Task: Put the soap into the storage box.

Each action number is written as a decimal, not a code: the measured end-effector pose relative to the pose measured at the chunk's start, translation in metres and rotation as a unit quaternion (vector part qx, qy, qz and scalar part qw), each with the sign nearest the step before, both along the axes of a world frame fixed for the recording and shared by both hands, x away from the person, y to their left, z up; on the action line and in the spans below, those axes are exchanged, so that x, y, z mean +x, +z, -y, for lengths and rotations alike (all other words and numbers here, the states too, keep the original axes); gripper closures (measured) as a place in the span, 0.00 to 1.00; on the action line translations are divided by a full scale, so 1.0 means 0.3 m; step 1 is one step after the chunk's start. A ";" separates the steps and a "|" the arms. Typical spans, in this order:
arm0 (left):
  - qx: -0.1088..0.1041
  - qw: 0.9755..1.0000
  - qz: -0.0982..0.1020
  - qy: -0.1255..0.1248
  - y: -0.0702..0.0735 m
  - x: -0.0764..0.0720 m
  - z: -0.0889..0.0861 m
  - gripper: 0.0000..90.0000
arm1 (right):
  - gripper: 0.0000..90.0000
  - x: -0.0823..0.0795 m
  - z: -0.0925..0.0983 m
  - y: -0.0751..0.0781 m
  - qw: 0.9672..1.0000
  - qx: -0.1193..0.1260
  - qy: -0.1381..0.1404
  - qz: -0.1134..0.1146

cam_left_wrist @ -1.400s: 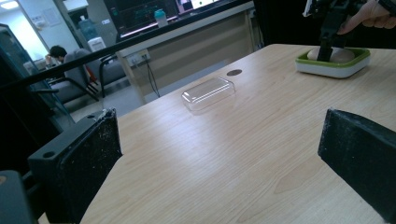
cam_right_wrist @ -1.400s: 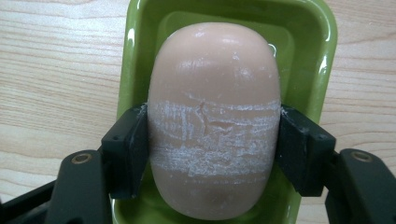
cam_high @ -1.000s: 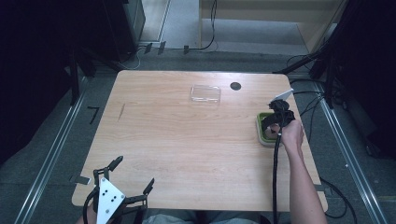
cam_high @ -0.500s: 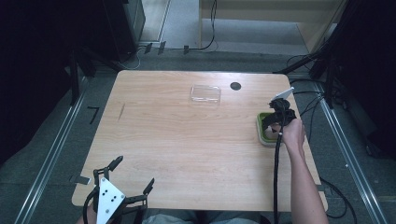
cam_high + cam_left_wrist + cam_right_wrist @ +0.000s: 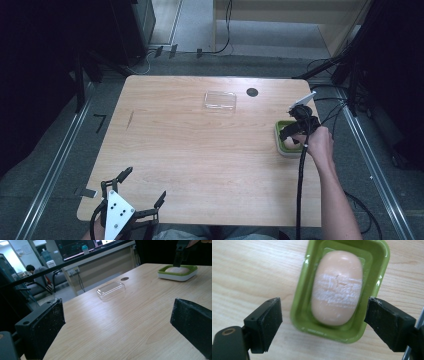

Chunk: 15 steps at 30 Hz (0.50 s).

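Right gripper (image 5: 322, 322) jaws had just been opening, apart above soap (image 5: 337, 287) in dish (image 5: 298, 302), nothing clamped. Release step judged done; next, lid (image 5: 220, 100) pickup. Left gripper (image 5: 132, 187) idle, jaws apart.

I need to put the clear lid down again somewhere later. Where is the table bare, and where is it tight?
Bare wood runs across the table from the left edge to the green soap dish, below the clear lid. The near edge beside the left tool is free too. It is tight at the right edge, where the right tool hangs over the dish and its soap.
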State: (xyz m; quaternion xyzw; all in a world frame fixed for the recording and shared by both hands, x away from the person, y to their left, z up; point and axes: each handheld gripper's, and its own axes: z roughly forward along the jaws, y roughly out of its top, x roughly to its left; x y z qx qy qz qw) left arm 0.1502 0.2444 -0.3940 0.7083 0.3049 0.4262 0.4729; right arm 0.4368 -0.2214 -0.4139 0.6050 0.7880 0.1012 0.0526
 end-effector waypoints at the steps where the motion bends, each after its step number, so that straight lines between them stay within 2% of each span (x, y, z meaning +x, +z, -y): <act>1: 0.001 1.000 0.000 0.000 0.000 0.000 0.000 0.00 | 0.15 -0.007 -0.004 0.007 1.000 -0.001 0.007 0.001; 8: 0.002 1.000 0.000 0.000 0.000 -0.001 0.000 0.00 | 0.15 -0.074 -0.055 0.058 0.998 0.002 0.060 0.009; 11: 0.001 1.000 0.001 -0.001 0.000 -0.001 0.001 0.00 | 0.14 -0.116 -0.093 0.074 0.996 -0.005 0.088 0.011; 13: 0.001 1.000 0.001 -0.001 0.000 -0.001 0.002 0.00 | 0.13 -0.139 -0.117 0.080 0.995 -0.017 0.101 0.013; 15: 0.001 1.000 0.001 -0.001 0.000 -0.001 0.002 0.00 | 0.13 -0.169 -0.148 0.085 0.992 -0.024 0.126 0.014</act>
